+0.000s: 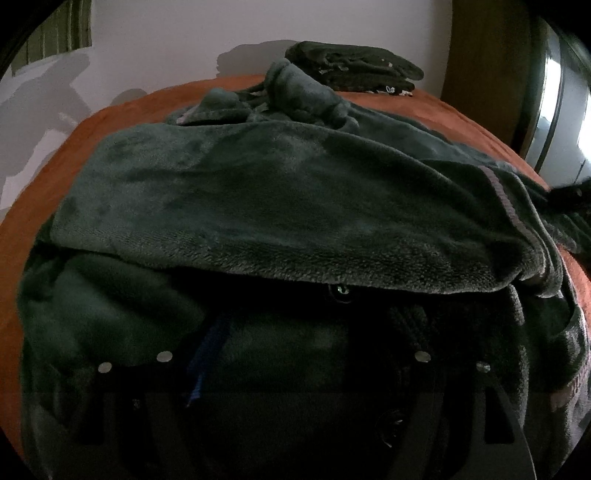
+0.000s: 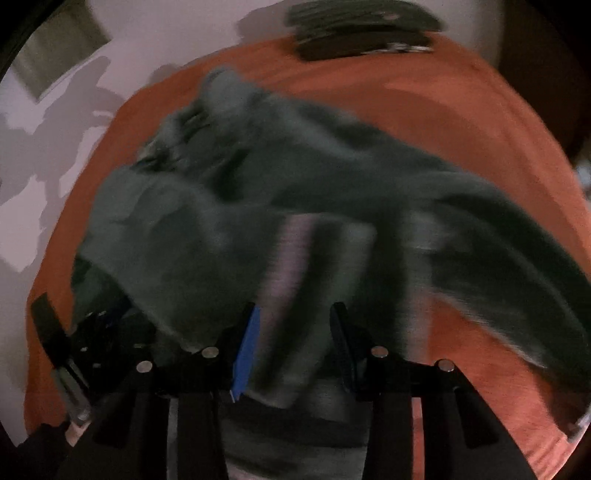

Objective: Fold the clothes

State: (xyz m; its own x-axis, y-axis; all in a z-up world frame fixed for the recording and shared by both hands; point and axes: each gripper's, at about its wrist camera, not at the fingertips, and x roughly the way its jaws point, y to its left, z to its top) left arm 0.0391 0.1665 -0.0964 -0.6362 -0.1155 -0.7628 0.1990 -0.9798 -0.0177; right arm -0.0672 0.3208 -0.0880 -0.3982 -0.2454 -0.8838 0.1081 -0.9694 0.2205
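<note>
A dark green fleece garment (image 1: 280, 192) lies spread over an orange bedcover (image 1: 110, 114). A folded flap of it drapes over my left gripper (image 1: 295, 347), whose fingers sit buried under the fleece; their state is hidden. In the right wrist view the same garment (image 2: 258, 177) is blurred by motion. My right gripper (image 2: 295, 332) has its blue-padded finger (image 2: 247, 354) and black finger (image 2: 343, 347) apart, with fleece lying between them. My left gripper also shows in the right wrist view (image 2: 96, 332) under the garment's left edge.
A stack of folded dark clothes (image 1: 354, 70) sits at the far side of the bed, also seen in the right wrist view (image 2: 362, 29). A white wall (image 1: 166, 40) stands behind. A wooden panel (image 1: 487, 55) and a mirror (image 1: 561, 110) are at the right.
</note>
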